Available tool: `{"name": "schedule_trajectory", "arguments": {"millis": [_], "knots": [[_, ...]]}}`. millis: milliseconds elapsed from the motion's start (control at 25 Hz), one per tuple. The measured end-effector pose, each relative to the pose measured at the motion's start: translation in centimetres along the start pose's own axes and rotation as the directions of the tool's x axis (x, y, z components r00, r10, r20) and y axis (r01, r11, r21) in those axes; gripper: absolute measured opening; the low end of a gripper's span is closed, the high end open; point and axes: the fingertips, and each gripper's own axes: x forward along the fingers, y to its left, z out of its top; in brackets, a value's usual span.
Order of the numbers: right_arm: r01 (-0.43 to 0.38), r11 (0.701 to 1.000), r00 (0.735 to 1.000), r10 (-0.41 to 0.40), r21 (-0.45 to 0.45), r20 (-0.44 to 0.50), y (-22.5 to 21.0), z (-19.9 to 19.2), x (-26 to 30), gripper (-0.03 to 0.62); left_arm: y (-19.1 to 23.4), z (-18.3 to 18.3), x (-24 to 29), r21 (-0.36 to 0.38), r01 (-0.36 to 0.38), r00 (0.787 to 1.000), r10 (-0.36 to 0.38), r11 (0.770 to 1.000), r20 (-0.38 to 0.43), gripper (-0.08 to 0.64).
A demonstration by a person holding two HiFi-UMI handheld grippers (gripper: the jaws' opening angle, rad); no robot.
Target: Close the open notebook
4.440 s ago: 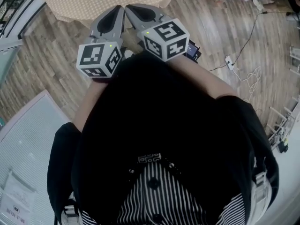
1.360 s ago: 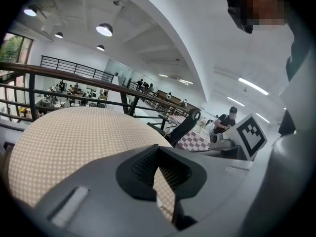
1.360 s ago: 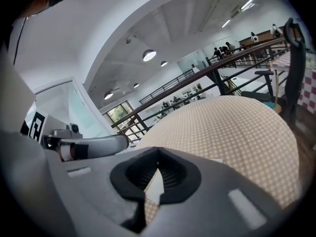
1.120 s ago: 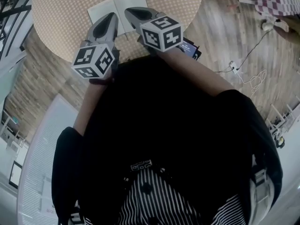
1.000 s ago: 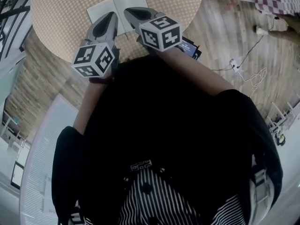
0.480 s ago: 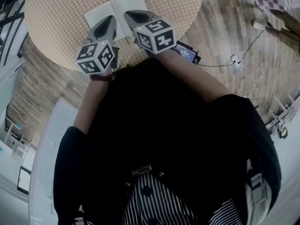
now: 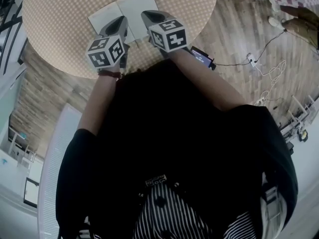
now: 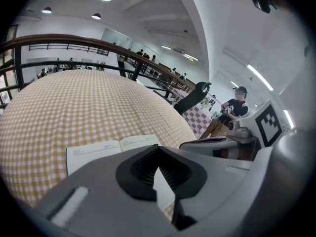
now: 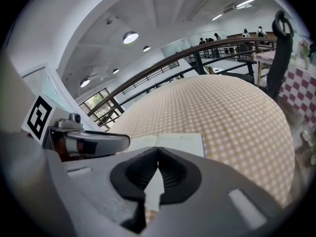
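Observation:
An open notebook (image 7: 113,15) with white pages lies flat on the round table (image 7: 60,24) covered in a tan checked cloth. Both grippers hover over the notebook's near edge, side by side. My left gripper (image 7: 121,19) is shut with nothing in it, over the left page. My right gripper (image 7: 147,15) is also shut and empty, at the right page. In the left gripper view the notebook (image 8: 96,151) lies just beyond the closed tips (image 8: 158,149). The right gripper view shows the notebook (image 9: 183,142) past its closed tips (image 9: 158,150).
The table stands on a wooden floor (image 7: 239,29). A cable with a power strip (image 7: 250,60) runs at the right, and a dark device (image 7: 202,57) sits near my right arm. A dark railing (image 8: 74,39) runs behind the table. A person (image 8: 236,105) stands far off.
Both grippers have sunk toward the table and now sit nearer the notebook's near edge. The notebook stays open and has not moved. Both grippers remain shut.

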Motion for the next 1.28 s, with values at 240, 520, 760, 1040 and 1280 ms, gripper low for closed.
{"name": "schedule_trajectory", "arguments": {"millis": [240, 520, 760, 1040, 1280], "knots": [[0.065, 0.998, 0.995, -0.065, 0.005, -0.079, -3.2, -2.4, 1.5, 0.003, 1.2, -1.2, 1.8, 0.031, -0.001, 0.999, 0.002, 1.0, -0.04, 0.005], [0.116, 0.992, 0.982, -0.107, 0.05, -0.159, -6.7, -5.2, 3.2, 0.06, 2.4, -4.1, 3.8, 0.062, -0.001, 0.992, 0.009, 0.998, -0.123, 0.005], [0.119, 0.987, 0.975, -0.096, 0.108, -0.198, -8.0, -6.5, 4.0, 0.146, 3.5, -5.4, 5.0, 0.034, -0.002, 0.988, 0.008, 0.999, -0.154, 0.005], [0.122, 0.98, 0.965, -0.08, 0.155, -0.251, -8.5, -7.6, 4.7, 0.201, 4.5, -6.1, 6.4, 0.065, 0.009, 0.982, 0.003, 0.998, -0.188, 0.005], [0.06, 0.977, 0.966, -0.006, 0.204, -0.257, -7.8, -7.8, 4.9, 0.204, 4.6, -7.6, 7.3, 0.045, 0.072, 0.972, -0.06, 0.996, -0.227, 0.026]]}}
